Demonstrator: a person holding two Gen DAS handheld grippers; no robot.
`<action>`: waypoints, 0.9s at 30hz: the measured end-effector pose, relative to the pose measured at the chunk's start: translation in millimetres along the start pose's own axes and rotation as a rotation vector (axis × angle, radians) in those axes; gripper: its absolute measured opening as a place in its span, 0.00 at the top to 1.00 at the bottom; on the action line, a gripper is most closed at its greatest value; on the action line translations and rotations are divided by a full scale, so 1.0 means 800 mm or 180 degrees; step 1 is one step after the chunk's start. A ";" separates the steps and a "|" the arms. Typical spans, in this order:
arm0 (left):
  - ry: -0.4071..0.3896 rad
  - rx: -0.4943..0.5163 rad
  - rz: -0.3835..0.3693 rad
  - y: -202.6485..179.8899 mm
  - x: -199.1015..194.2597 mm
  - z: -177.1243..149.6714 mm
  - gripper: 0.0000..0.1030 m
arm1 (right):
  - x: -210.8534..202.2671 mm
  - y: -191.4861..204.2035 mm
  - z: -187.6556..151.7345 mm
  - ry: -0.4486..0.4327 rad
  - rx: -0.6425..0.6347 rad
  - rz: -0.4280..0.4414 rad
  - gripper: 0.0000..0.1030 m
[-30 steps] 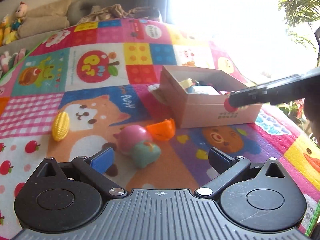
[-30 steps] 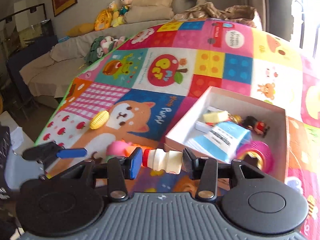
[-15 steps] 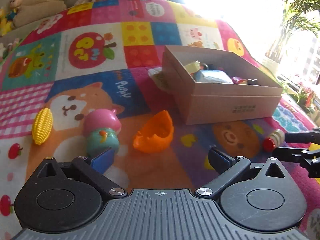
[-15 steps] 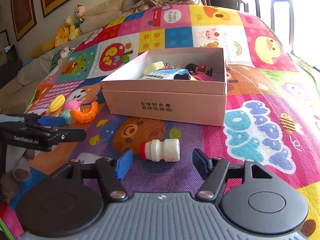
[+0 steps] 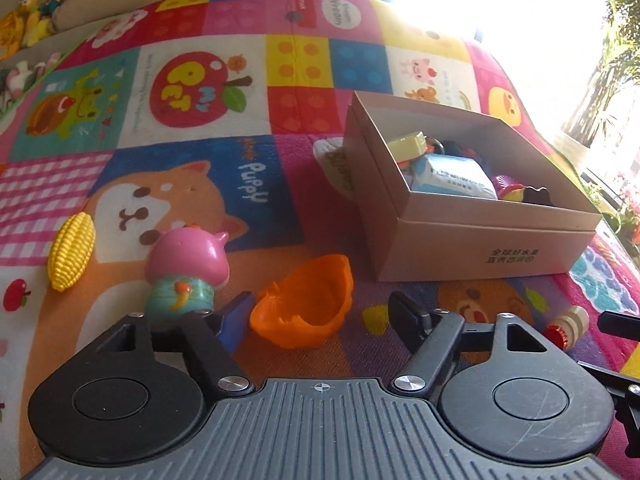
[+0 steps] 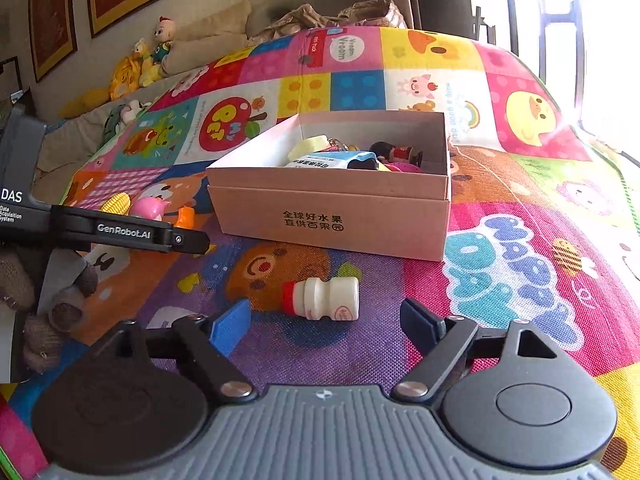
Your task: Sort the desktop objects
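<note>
An open cardboard box sits on the colourful play mat and holds several small items. A small white yogurt bottle with a red cap lies on its side on the mat in front of the box. My right gripper is open and empty just behind the bottle, jaws either side, not touching it. My left gripper is open and empty, with an orange shell-shaped toy between its fingers. A pink-capped mushroom toy stands at the left fingertip. A yellow toy corn lies further left.
The left gripper's arm reaches in from the left in the right wrist view. A white packet lies behind the box. Plush toys and cushions line the far edge of the mat.
My right gripper opened, let go of the yogurt bottle and left it on the mat in front of the box. My left gripper moved closer to the orange toy.
</note>
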State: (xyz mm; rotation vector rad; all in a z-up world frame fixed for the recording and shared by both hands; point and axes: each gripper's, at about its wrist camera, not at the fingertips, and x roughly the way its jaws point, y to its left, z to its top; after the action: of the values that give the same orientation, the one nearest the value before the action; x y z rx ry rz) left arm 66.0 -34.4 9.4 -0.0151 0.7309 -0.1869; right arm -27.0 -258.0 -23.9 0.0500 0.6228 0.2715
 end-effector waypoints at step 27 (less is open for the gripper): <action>-0.0035 0.0397 -0.0276 0.003 -0.068 -0.055 0.23 | 0.010 0.004 0.002 0.0174 -0.0055 -0.0139 0.10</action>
State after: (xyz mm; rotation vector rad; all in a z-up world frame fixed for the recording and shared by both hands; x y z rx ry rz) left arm -2.7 -20.0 12.3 0.0711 0.7070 -0.3146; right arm -21.0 -253.2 -26.9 0.0125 0.6751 0.2365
